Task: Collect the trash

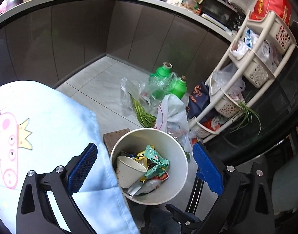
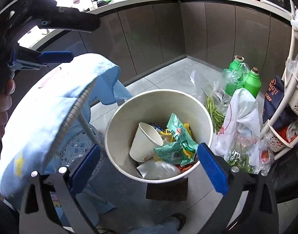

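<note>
A white round bin point(image 1: 180, 156) point(image 2: 127, 115) stands on a small wooden block on the floor. Inside lie a white paper cup point(image 1: 127, 173) point(image 2: 143, 142), green snack wrappers point(image 1: 155, 159) point(image 2: 176, 136), yellow and red packets and a clear plastic piece. My left gripper point(image 1: 145, 167) hovers above the bin, jaws wide open and empty. My right gripper point(image 2: 149, 165) also hovers over the bin, open and empty. The left gripper also shows in the right wrist view at the upper left point(image 2: 55, 56).
A round table with a light blue cartoon cloth point(image 1: 41, 128) point(image 2: 51, 101) stands left of the bin. Green bottles point(image 1: 162, 72) point(image 2: 252, 81), plastic bags with green beans point(image 1: 143, 113) point(image 2: 215, 113) and a white bag point(image 2: 240, 117) lie on the floor. A beige basket rack point(image 1: 252, 66) stands right.
</note>
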Available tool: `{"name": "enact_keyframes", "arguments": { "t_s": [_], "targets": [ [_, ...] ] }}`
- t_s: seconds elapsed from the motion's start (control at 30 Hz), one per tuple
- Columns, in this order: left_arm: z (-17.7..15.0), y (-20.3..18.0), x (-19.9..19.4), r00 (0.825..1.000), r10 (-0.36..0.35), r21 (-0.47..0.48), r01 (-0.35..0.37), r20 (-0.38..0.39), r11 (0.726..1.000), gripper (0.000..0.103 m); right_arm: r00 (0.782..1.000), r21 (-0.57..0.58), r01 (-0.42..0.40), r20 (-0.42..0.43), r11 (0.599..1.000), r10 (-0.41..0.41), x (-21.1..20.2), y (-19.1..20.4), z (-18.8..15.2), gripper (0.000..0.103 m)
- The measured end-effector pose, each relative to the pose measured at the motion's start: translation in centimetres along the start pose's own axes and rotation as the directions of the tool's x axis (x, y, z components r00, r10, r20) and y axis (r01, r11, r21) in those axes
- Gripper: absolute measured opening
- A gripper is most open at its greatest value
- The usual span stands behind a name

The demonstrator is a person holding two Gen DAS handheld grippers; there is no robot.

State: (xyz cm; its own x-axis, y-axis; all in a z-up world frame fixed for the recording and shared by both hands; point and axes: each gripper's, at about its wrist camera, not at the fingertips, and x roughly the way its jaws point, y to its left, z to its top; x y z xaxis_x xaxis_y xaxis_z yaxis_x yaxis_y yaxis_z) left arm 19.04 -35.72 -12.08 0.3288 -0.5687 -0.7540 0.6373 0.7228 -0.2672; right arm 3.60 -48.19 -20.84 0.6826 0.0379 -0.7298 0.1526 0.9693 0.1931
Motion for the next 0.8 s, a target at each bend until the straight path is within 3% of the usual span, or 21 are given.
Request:
{"name": "enact_keyframes", "arguments": {
  "t_s": [0.23,0.4,0.63,0.8],
  "targets": [
    [-0.2,0.4,-5.0,0.996,0.033,-0.034,-0.031,0.077,0.999,0.094,0.999,-0.020,0.008,0.039,1.000,-0.007,-3.2,2.3,1.7,0.099],
    [-0.8,0.8,-10.2,0.983,0.098,-0.046,-0.092,0.154,0.995,0.094,0.996,-0.037,0.036,0.088,0.999,-0.033,-6.6,4.7,3.3,0.099],
    [-3.0,2.4,-18.1,0.945,0.230,-0.125,-0.206,0.233,0.971,0.094,0.986,-0.068,0.065,0.161,0.996,-0.054,-11.8,8.8,5.5,0.100],
    [-5.8,4.1,-23.4,0.905,0.354,-0.206,-0.309,0.238,0.929,0.094,0.982,-0.059,0.082,0.178,0.995,-0.071,-14.9,11.8,6.3,0.100]
  ]
}}
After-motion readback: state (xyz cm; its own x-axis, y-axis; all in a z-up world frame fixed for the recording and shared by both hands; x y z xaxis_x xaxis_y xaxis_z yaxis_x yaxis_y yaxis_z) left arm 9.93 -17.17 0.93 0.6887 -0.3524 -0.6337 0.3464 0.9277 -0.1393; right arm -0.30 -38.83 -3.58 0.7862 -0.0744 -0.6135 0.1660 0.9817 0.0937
